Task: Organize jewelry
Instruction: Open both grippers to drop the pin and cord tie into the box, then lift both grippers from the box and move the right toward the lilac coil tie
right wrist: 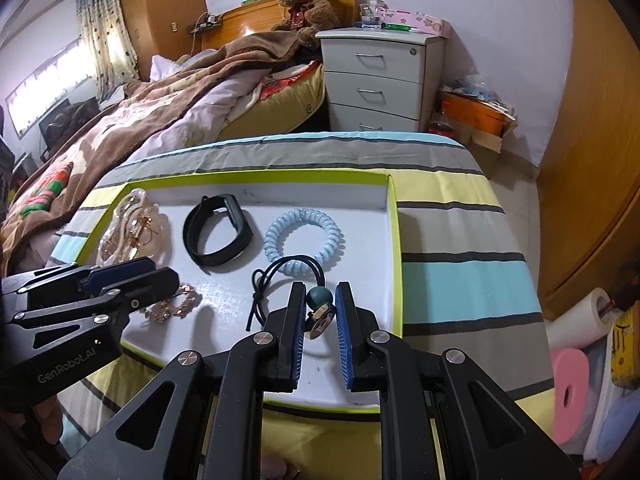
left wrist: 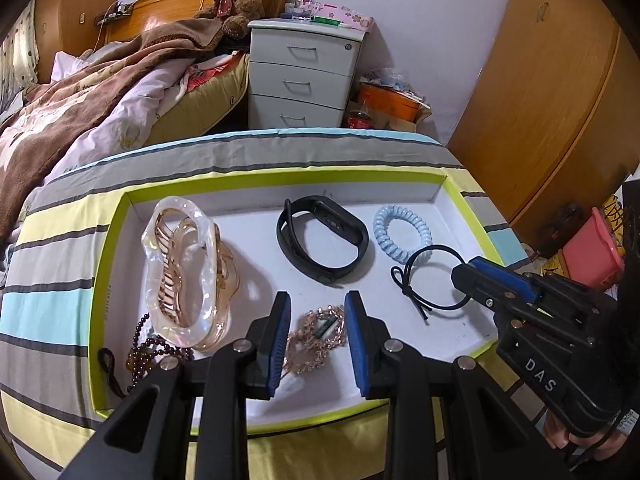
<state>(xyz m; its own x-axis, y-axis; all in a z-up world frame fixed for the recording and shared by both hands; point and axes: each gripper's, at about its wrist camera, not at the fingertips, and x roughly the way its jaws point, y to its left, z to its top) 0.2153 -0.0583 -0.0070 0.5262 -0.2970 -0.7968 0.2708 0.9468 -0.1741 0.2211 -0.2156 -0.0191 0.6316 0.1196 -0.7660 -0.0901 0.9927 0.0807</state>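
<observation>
A green-rimmed white tray (left wrist: 280, 176) (right wrist: 394, 240) on the striped table holds the jewelry. My left gripper (left wrist: 316, 312) (right wrist: 160, 276) is open, its fingers either side of a rose-gold chain (left wrist: 318, 336) (right wrist: 176, 306). My right gripper (right wrist: 318, 300) (left wrist: 466, 276) is open around the green bead and charm of a black hair tie (right wrist: 288, 276) (left wrist: 434, 280). Also in the tray: a pearly hair claw (left wrist: 188, 268) (right wrist: 128, 224), a black smart band (left wrist: 324, 240) (right wrist: 218, 230), a blue coil hair tie (left wrist: 402, 232) (right wrist: 304, 236), and dark beads (left wrist: 152, 350).
A bed with a brown blanket (left wrist: 80, 100) lies to the left. A white drawer unit (left wrist: 300, 72) stands behind the table. A wooden wardrobe (left wrist: 552, 80) is on the right, with a pink bin (left wrist: 592, 248) and paper rolls (right wrist: 580, 316) on the floor.
</observation>
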